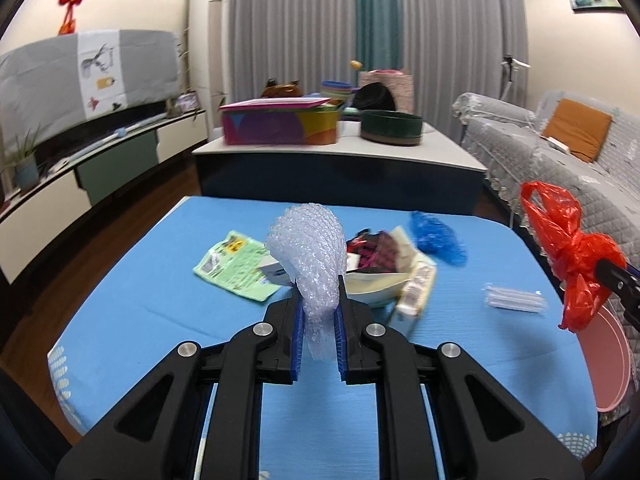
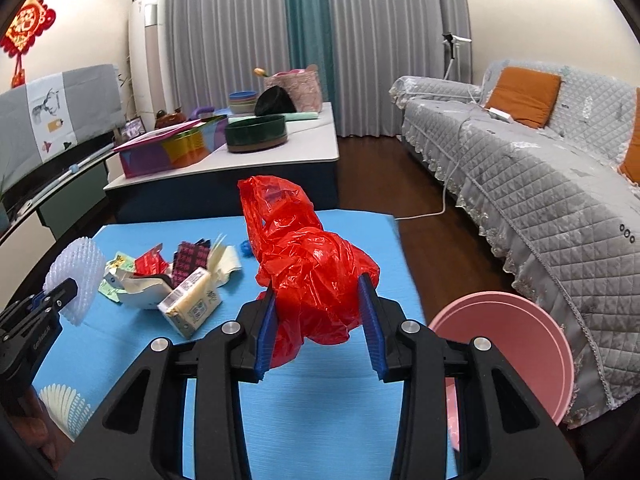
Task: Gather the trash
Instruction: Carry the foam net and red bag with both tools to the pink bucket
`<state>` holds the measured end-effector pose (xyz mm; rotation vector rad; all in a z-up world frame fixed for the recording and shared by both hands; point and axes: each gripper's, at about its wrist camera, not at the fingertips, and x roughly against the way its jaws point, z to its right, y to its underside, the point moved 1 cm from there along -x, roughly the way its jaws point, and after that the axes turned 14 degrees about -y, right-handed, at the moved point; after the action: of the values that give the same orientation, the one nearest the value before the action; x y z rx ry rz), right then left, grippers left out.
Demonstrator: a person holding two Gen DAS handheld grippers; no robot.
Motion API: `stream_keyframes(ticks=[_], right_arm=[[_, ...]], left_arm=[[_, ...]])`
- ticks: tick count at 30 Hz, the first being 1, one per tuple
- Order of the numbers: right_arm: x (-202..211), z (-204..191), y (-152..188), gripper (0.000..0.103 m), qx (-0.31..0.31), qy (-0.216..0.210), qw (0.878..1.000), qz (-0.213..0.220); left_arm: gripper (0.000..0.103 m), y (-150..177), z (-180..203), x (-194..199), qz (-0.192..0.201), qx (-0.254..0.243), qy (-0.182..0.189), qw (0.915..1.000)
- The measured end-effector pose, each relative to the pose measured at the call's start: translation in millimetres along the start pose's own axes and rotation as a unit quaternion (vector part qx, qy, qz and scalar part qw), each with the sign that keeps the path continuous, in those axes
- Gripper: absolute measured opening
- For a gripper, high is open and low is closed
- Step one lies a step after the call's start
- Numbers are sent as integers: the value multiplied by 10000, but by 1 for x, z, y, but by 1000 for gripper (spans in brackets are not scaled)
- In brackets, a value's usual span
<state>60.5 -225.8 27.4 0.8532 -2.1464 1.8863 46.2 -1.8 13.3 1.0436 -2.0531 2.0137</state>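
Observation:
My left gripper [image 1: 318, 292] is shut on a wad of clear bubble wrap [image 1: 310, 248] and holds it above the blue table [image 1: 160, 312]. My right gripper [image 2: 318, 288] is shut on a crumpled red plastic bag [image 2: 308, 264], also above the table; the bag shows at the right edge of the left wrist view [image 1: 568, 248]. More trash lies on the table: a green leaflet [image 1: 236, 266], a pile of wrappers and paper [image 1: 376, 256], a tissue pack [image 2: 192, 304], a blue plastic scrap [image 1: 438, 236] and a clear plastic piece [image 1: 514, 298].
A pink round bin [image 2: 516, 344] stands beside the table's right edge. A grey quilted sofa [image 2: 540, 184] runs along the right. A low white table [image 1: 340, 148] with a colourful box and a dark round tin stands beyond the blue table.

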Motion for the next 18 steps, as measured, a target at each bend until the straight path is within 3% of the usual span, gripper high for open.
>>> stream_keyframes(ticks=[18], right_arm=[[28, 66, -6, 39, -397, 450, 9979, 255]], left_arm=[[13, -9, 73, 15, 48, -363, 726, 9967]])
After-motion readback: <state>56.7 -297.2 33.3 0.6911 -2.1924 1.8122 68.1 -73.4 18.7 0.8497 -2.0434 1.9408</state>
